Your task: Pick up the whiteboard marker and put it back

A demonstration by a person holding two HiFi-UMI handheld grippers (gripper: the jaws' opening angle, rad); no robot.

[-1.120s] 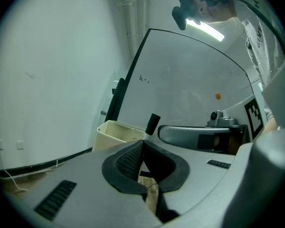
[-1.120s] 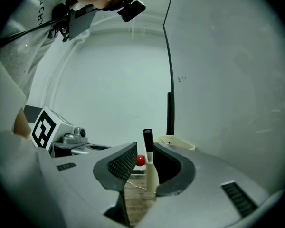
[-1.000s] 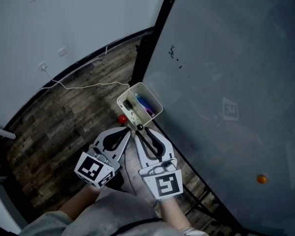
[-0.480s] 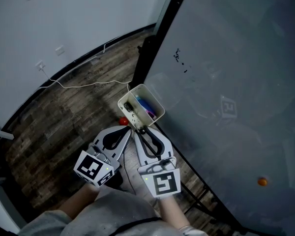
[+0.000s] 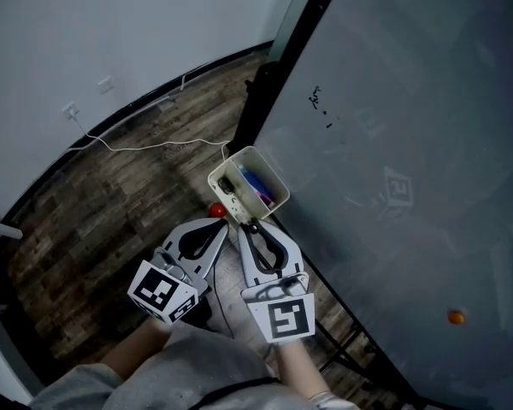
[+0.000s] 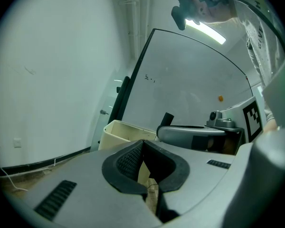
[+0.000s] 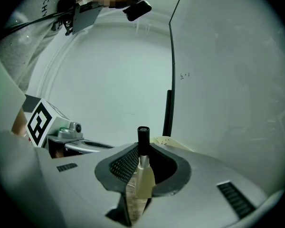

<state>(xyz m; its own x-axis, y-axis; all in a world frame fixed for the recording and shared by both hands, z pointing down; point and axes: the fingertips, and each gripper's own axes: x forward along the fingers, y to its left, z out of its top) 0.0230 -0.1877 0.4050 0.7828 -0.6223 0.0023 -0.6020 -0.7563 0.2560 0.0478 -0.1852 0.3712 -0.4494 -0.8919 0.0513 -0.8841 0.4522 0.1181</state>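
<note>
My right gripper point(image 5: 247, 226) point(image 7: 142, 156) is shut on the whiteboard marker point(image 7: 143, 144), a white barrel with a black cap that sticks up past the pads. In the head view its tip sits just below the cream marker box point(image 5: 249, 186) that hangs on the whiteboard point(image 5: 410, 143). Coloured pens lie inside the box. The marker's black cap point(image 6: 167, 119) also shows in the left gripper view, beside the box point(image 6: 118, 129). To the left of the right one, my left gripper point(image 5: 225, 224) point(image 6: 143, 150) is shut with nothing between its pads.
A red round thing point(image 5: 215, 209) lies on the wood floor under the box. The board's black frame post point(image 5: 265, 84) runs up from the box. A white cable point(image 5: 154, 148) trails along the floor by the wall. An orange dot point(image 5: 454, 317) sits on the board at lower right.
The scene has drifted slightly to the right in the head view. Both grippers keep their places below the box, the right one still shut on the marker.
</note>
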